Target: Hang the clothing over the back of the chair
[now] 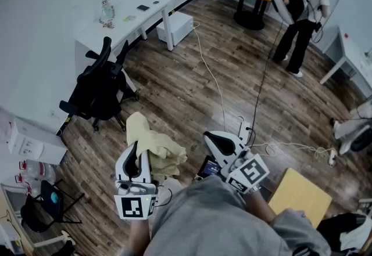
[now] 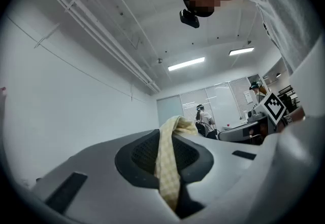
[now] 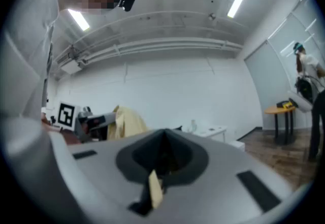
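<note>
Two grippers are in hand, both with jaws drawn together. Left gripper (image 1: 135,151): the jaws stand at a narrow gap and are clamped on the clothing (image 1: 154,143), a pale-yellow checked garment. A strip of it runs up through the seam between the jaws and spills out over their tips. The bulk of the clothing is bunched just ahead of this gripper and to its right, touching the jaw tips and held clear of the wooden floor (image 1: 192,92). Right gripper (image 1: 216,140): the jaws are closed, with only a small tip of the same yellow cloth pinched low in the seam. The head view does not show cloth bridging from the bunch to this gripper, so the link cannot be confirmed there. The bunch lies to the left of the right gripper, between the two tools and nearer the left one. A black chair (image 1: 96,89) stands ahead of the left gripper and off to its left, well apart from the clothing, beside a white desk (image 1: 125,17). Another person (image 1: 299,14) stands far ahead of the right gripper.
</note>
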A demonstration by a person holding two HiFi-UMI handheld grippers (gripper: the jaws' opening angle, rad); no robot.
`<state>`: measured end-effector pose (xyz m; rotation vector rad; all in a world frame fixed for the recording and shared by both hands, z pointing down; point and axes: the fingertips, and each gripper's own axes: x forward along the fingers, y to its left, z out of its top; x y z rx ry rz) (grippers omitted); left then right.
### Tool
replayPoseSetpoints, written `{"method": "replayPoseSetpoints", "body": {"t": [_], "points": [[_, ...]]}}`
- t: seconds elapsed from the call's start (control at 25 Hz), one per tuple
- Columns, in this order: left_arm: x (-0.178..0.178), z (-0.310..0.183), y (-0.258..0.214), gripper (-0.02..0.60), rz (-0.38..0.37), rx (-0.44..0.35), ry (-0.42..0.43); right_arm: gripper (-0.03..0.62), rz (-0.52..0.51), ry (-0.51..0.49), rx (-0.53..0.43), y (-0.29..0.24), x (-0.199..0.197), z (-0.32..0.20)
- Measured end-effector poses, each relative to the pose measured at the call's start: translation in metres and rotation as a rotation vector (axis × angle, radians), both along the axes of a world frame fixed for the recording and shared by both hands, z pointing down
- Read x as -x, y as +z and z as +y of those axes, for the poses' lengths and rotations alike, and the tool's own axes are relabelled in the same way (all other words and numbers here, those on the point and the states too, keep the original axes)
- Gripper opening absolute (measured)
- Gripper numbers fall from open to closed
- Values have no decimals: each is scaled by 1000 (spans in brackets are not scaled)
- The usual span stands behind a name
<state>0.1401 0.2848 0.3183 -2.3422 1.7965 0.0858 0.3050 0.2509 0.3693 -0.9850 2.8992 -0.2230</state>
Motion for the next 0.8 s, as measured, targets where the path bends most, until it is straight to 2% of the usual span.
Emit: {"method": "replayPoseSetpoints", "body": {"t": [0.8], "points": [[9,1,7,60,15,7,-30,34,16,-37,0,4,11,-4]]}}
